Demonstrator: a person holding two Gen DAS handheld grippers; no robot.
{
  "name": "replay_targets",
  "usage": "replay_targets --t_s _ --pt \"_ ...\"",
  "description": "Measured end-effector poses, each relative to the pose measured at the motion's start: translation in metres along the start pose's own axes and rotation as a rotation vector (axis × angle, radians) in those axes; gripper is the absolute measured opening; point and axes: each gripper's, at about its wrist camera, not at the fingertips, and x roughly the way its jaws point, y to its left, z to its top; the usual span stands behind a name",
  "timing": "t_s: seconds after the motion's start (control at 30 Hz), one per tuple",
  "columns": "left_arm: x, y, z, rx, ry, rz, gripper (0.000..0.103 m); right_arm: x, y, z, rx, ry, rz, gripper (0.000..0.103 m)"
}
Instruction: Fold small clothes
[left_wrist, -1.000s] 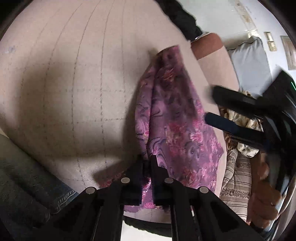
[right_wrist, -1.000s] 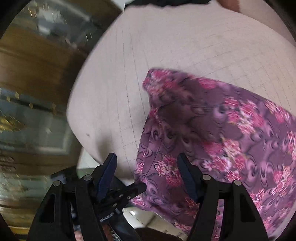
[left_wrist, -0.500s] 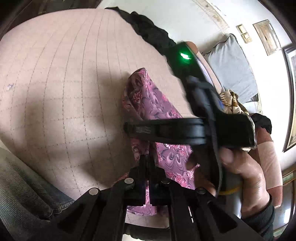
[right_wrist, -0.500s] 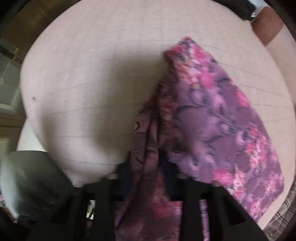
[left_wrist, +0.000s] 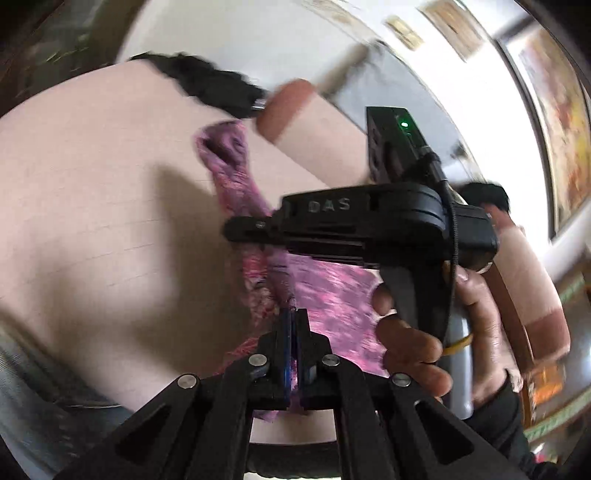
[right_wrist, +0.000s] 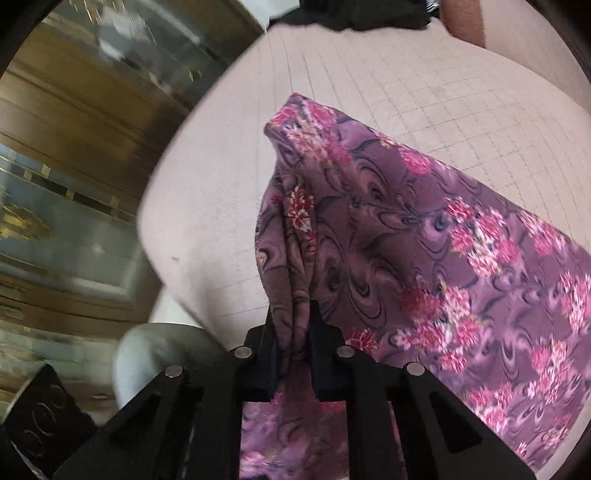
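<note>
A purple cloth with pink flowers (right_wrist: 424, 240) lies partly on a pale pink gridded surface (right_wrist: 406, 74), and its near edge is lifted and bunched. My right gripper (right_wrist: 293, 314) has a thick fold of this cloth between its pads, and its jaws are closing on it. My left gripper (left_wrist: 293, 317) is shut on a thin edge of the same cloth (left_wrist: 332, 295). In the left wrist view the right gripper (left_wrist: 240, 230) crosses just above the left one, held by a person's hand (left_wrist: 413, 350). The cloth stretches from both grips back to a far corner (left_wrist: 221, 140).
A black garment (left_wrist: 210, 81) lies at the far edge of the gridded surface (left_wrist: 92, 184). A brown and pink cushion (left_wrist: 295, 110) sits behind the cloth. A denim-clad leg (left_wrist: 22, 406) is at the lower left. A wooden cabinet (right_wrist: 55, 147) stands beyond the surface's left edge.
The right gripper went from wide open over the cloth to closed on a bunched fold. Both grippers have risen with the cloth's near edge, and the right one moved in front of the left.
</note>
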Motion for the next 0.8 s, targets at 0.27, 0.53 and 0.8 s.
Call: replay_targets --t_s 0.27,0.53,0.8 --pt "0.049 -0.117 0.0 0.222 0.127 -0.092 0.0 -0.119 -0.102 -0.06 0.168 -0.264 0.187 0.013" --pt "0.154 -0.172 -0.041 0.365 0.336 -0.038 0.0 -0.131 -0.234 -0.122 0.423 -0.372 0.291 0.013" --pt "0.209 -0.174 -0.055 0.284 0.441 -0.072 0.0 -0.112 -0.29 -0.138 0.623 -0.358 0.271 0.011"
